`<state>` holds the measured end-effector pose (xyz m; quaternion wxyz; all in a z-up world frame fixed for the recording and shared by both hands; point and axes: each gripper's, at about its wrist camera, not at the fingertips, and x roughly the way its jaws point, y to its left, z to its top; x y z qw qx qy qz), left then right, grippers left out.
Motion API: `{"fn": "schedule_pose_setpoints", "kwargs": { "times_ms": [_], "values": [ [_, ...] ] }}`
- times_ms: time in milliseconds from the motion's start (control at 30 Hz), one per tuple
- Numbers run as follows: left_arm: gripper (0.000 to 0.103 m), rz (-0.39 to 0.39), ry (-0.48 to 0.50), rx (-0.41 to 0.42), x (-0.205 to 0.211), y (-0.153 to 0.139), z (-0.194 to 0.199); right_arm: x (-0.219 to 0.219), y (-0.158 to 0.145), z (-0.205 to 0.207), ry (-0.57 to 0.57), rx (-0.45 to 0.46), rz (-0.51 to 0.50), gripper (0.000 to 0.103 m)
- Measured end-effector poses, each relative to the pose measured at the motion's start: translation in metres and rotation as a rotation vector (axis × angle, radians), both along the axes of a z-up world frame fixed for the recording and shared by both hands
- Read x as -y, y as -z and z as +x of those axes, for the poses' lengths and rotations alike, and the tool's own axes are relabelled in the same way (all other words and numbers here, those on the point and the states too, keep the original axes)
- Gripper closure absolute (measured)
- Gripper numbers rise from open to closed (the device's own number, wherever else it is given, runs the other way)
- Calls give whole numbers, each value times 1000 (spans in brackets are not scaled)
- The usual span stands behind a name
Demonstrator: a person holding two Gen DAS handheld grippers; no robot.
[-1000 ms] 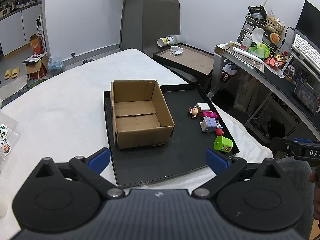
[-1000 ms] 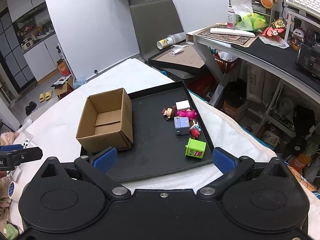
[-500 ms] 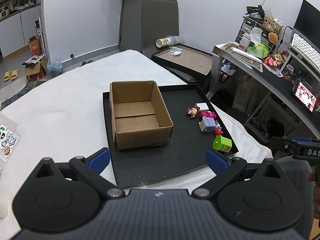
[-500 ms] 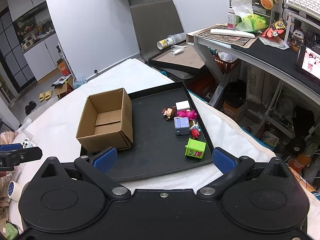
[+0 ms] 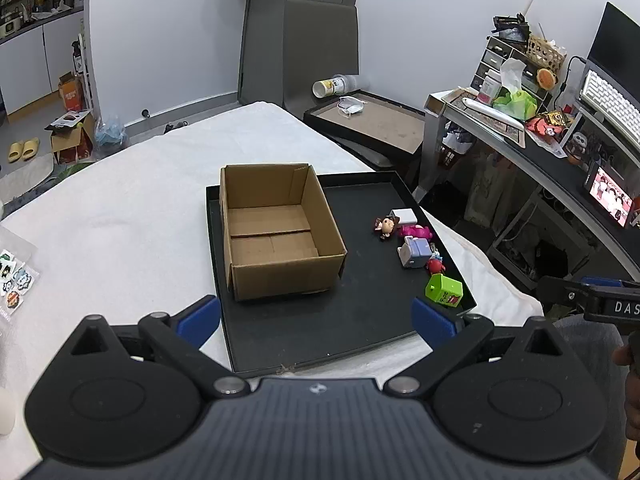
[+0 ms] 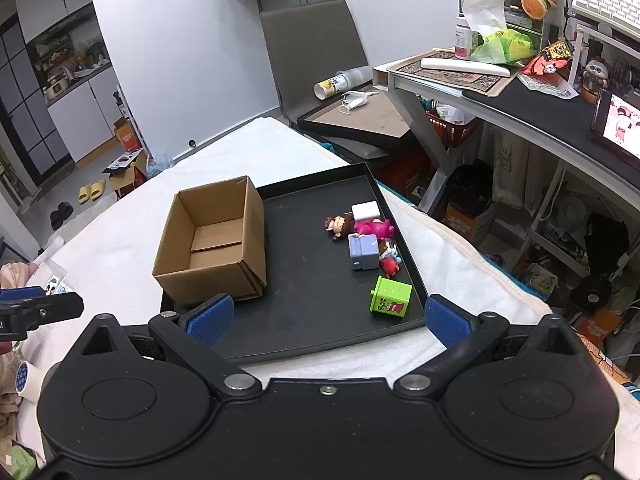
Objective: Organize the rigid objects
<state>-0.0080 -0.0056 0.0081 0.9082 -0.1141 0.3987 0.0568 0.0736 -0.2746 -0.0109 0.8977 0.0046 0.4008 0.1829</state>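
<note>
An open, empty cardboard box (image 5: pixel 276 236) (image 6: pixel 216 244) stands on the left part of a black tray (image 5: pixel 360 320) (image 6: pixel 312 320). Small toys lie along the tray's right side: a green cube (image 5: pixel 445 290) (image 6: pixel 391 295), a lilac block (image 5: pixel 414 252) (image 6: pixel 363 252), a pink figure (image 5: pixel 416 232) (image 6: pixel 376 227), a doll (image 5: pixel 385 225) (image 6: pixel 338 225), a white block (image 5: pixel 403 214) (image 6: pixel 365 210) and a small red figure (image 5: pixel 436 265) (image 6: pixel 389 265). My left gripper (image 5: pixel 316 316) is open and empty near the tray's front edge. My right gripper (image 6: pixel 326 316) is open and empty there too.
The tray lies on a white cloth-covered table (image 5: pixel 120 208). Stickers in a clear bag (image 5: pixel 16 276) lie at its left. A tape roll (image 6: pixel 28 376) sits at the near left. A cluttered desk (image 6: pixel 520 92) stands to the right, a second tray (image 5: pixel 372 124) and a chair (image 5: pixel 320 40) behind.
Both grippers stay open and nearly still. The left view shifts slightly; a small screen on the desk at right has lit up.
</note>
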Motion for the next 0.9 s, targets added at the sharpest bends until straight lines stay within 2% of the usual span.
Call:
{"fn": "schedule_pose_setpoints", "kwargs": {
  "times_ms": [467,900],
  "values": [
    [2,-18,-16,-15,-9,16,10,-2,15,5,11,-4,-10,0],
    [4,-48,-48,-33,-28,42,34,-1,46,30,54,-35,-34,0]
  ]
}}
